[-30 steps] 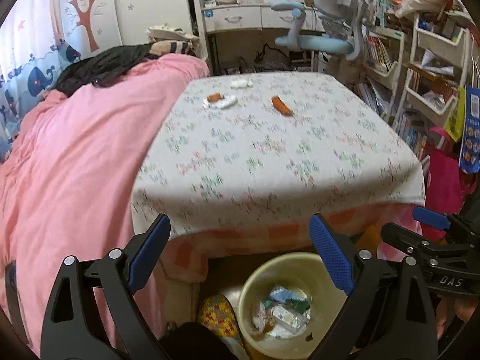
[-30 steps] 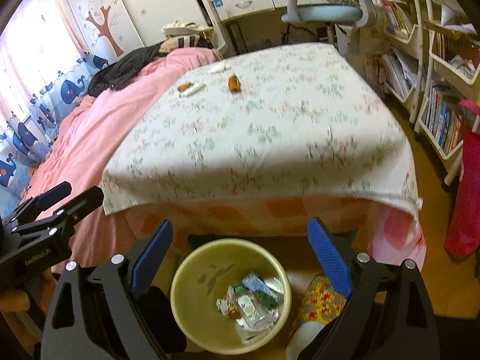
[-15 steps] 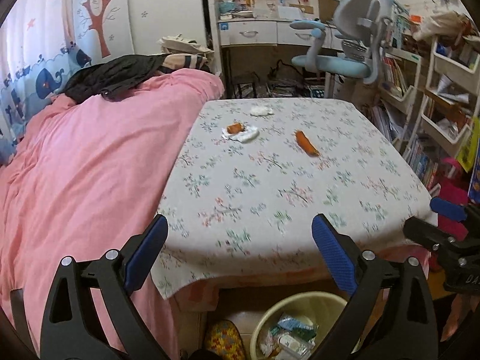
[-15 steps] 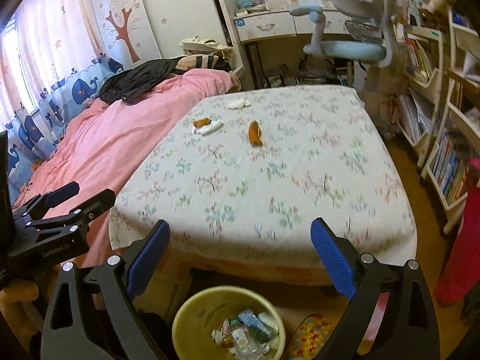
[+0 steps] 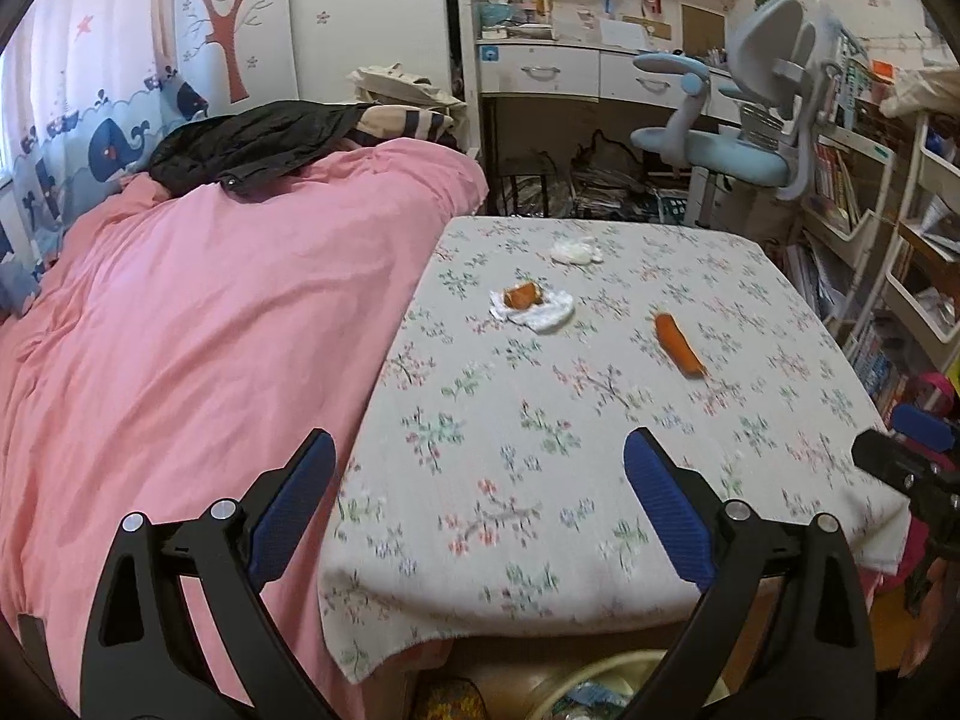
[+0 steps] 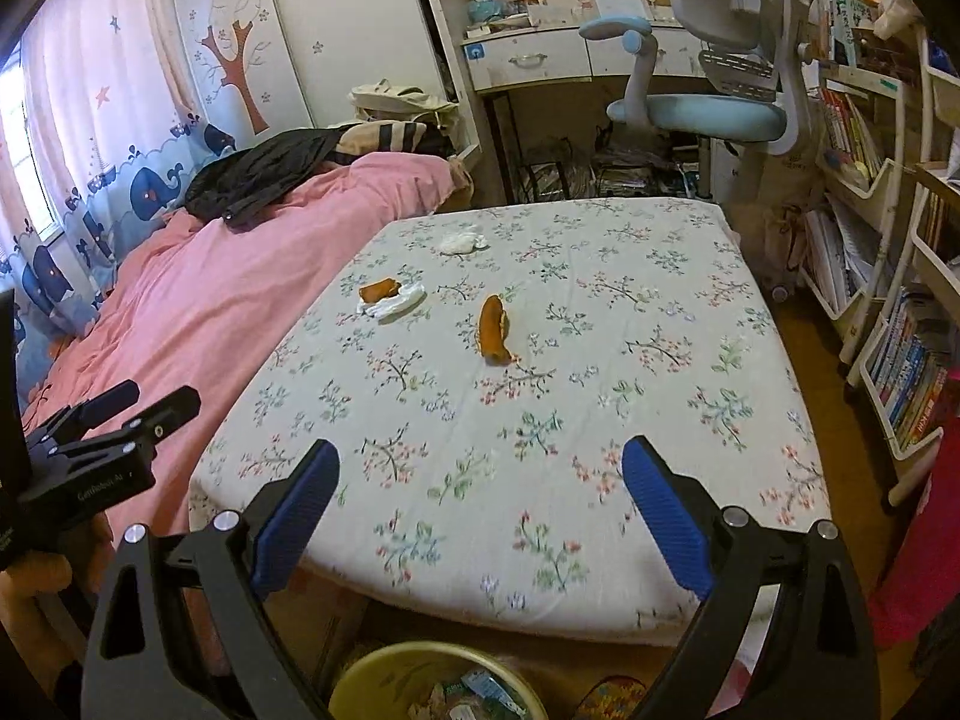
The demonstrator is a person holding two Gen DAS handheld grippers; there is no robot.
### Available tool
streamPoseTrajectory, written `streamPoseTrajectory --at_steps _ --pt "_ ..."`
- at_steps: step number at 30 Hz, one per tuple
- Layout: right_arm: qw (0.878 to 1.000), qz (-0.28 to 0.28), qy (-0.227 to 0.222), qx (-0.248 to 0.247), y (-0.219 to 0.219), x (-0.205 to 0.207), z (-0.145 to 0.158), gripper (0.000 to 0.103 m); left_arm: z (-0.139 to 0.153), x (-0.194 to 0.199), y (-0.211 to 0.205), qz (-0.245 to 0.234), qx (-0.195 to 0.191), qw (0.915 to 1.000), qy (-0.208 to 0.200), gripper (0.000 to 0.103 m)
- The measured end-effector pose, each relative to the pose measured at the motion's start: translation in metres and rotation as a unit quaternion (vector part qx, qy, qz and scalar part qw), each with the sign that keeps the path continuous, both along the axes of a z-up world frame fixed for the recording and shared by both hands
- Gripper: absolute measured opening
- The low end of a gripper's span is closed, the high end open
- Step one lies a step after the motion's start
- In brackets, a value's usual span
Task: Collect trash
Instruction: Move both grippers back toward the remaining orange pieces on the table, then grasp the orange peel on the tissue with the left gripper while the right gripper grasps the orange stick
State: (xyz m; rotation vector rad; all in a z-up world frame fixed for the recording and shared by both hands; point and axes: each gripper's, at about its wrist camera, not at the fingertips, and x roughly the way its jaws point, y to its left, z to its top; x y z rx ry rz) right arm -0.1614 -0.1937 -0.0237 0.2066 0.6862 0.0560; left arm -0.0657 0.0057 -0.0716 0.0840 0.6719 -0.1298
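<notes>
On the floral tablecloth lie an orange-brown peel, a white tissue with an orange scrap on it, and a crumpled white tissue further back. A yellow bin with wrappers stands on the floor below the table's near edge. My left gripper is open, empty, above the near left of the table. My right gripper is open and empty over the near edge. Each gripper shows at the side of the other's view.
A bed with a pink blanket adjoins the table's left side, dark clothes at its far end. A blue swivel chair and a desk stand behind. Book shelves line the right wall.
Both grippers have risen from above the bin and tilted up, so the tabletop now fills the views and the bin sinks to the bottom edge. Both stay open.
</notes>
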Motion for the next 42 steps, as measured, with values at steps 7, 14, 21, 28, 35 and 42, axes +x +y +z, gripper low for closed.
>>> streamPoseTrajectory --at_steps 7,14,21,28,35,42 --pt "1.0 0.015 0.019 -0.01 0.0 0.031 -0.01 0.091 -0.004 0.041 -0.006 0.014 -0.007 0.9999 0.0 0.093" --pt "0.999 0.022 0.042 -0.008 -0.005 0.059 -0.02 0.091 -0.014 0.077 -0.02 0.001 -0.022 0.9997 0.014 0.093" --pt "0.998 0.02 0.057 0.006 -0.011 0.086 -0.029 0.091 -0.033 0.117 -0.034 -0.009 -0.029 0.9988 0.039 0.093" --pt "0.997 0.019 0.076 0.017 -0.016 0.11 -0.042 0.091 -0.051 0.168 -0.033 0.011 -0.072 0.9953 0.064 0.093" --pt "0.995 0.023 0.093 0.015 -0.015 0.128 -0.054 0.091 -0.071 0.205 -0.044 0.017 -0.066 0.9943 0.082 0.093" --pt "0.995 0.032 0.097 0.006 -0.012 0.141 -0.057 0.091 -0.087 0.223 -0.064 -0.001 -0.02 0.9951 0.097 0.088"
